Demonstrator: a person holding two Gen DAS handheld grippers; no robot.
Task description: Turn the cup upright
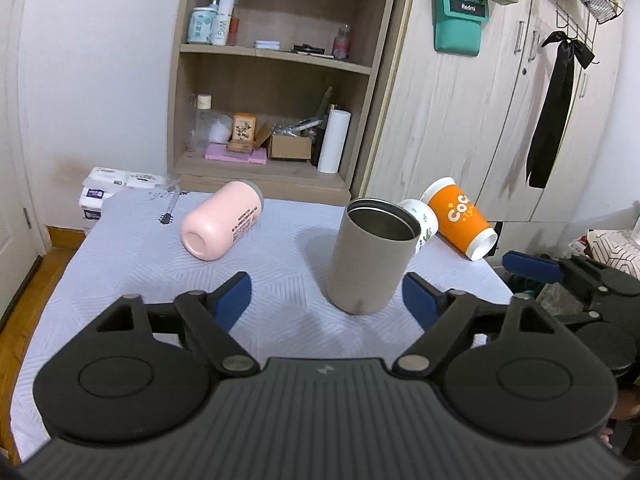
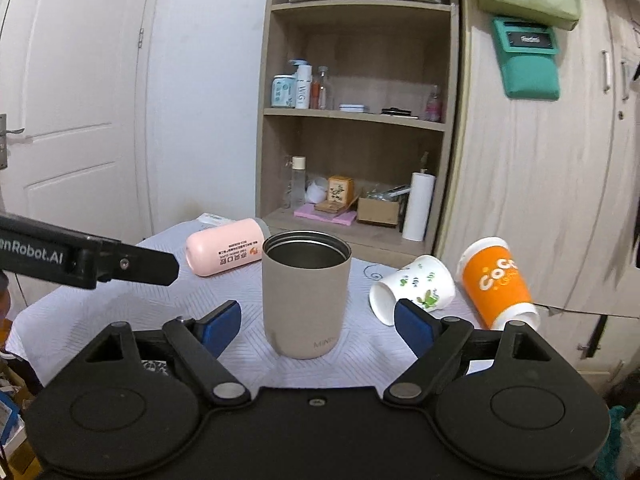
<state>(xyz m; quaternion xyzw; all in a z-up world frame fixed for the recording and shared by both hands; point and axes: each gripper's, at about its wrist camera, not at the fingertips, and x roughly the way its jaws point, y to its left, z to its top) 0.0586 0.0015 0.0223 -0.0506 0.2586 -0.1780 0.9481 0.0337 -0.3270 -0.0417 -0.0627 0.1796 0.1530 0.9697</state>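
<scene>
A beige metal-lined tumbler [image 1: 370,254] stands upright, mouth up, on the table; it also shows in the right wrist view [image 2: 306,294]. A pink cup [image 1: 220,220] [image 2: 226,252] lies on its side at the back left. A white printed paper cup [image 2: 412,288] [image 1: 422,222] and an orange paper cup [image 2: 496,282] [image 1: 460,218] lie on their sides at the right. My left gripper [image 1: 327,300] is open and empty, just in front of the tumbler. My right gripper [image 2: 318,330] is open and empty, its fingers either side of the tumbler's base without touching.
The table has a pale blue-grey quilted cloth [image 1: 132,264]. A wooden shelf unit [image 1: 276,76] with bottles and boxes stands behind it, a wardrobe [image 1: 480,120] to the right. The left gripper's body [image 2: 88,260] reaches in at the left of the right wrist view.
</scene>
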